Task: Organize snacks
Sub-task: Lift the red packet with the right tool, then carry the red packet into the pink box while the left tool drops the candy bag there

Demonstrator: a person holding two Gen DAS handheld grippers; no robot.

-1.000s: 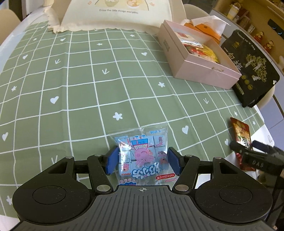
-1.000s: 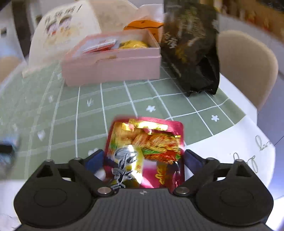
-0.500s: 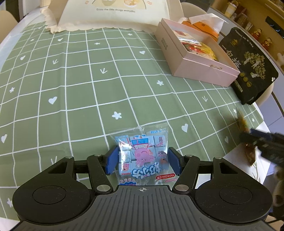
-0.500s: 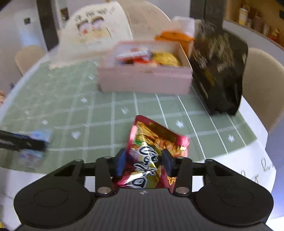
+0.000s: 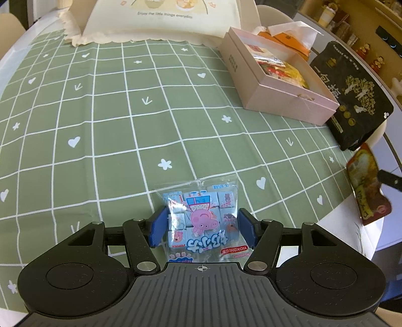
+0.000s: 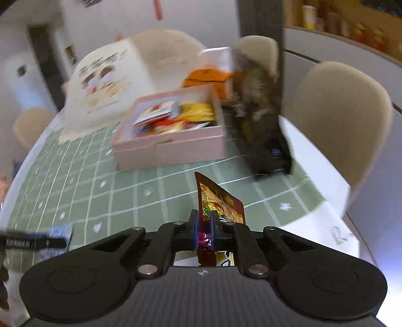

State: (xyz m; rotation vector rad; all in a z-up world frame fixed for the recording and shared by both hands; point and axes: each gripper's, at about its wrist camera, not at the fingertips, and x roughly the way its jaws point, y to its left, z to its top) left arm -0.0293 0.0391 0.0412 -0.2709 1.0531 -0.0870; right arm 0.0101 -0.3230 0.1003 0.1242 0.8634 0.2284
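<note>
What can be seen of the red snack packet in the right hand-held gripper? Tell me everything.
The red snack packet is a glossy foil pouch, dark red with gold edging and a printed picture of food. The right hand-held gripper pinches it between blue pads, so it stands edge-on, lifted off the green checked tablecloth. In the left wrist view it hangs near the table's right edge, crumpled. The pink box lies ahead of it, apart.

At twelve o'clock in the left wrist view, the cream cloth bag (image 5: 163, 22) reads "Enjoy the little things everyday." At six o'clock the blue candy packet (image 5: 203, 221) carries a red label, "YIOKOHI", seen upside down. Large Chinese characters mark the black bag (image 5: 351, 95) at two o'clock.
</note>
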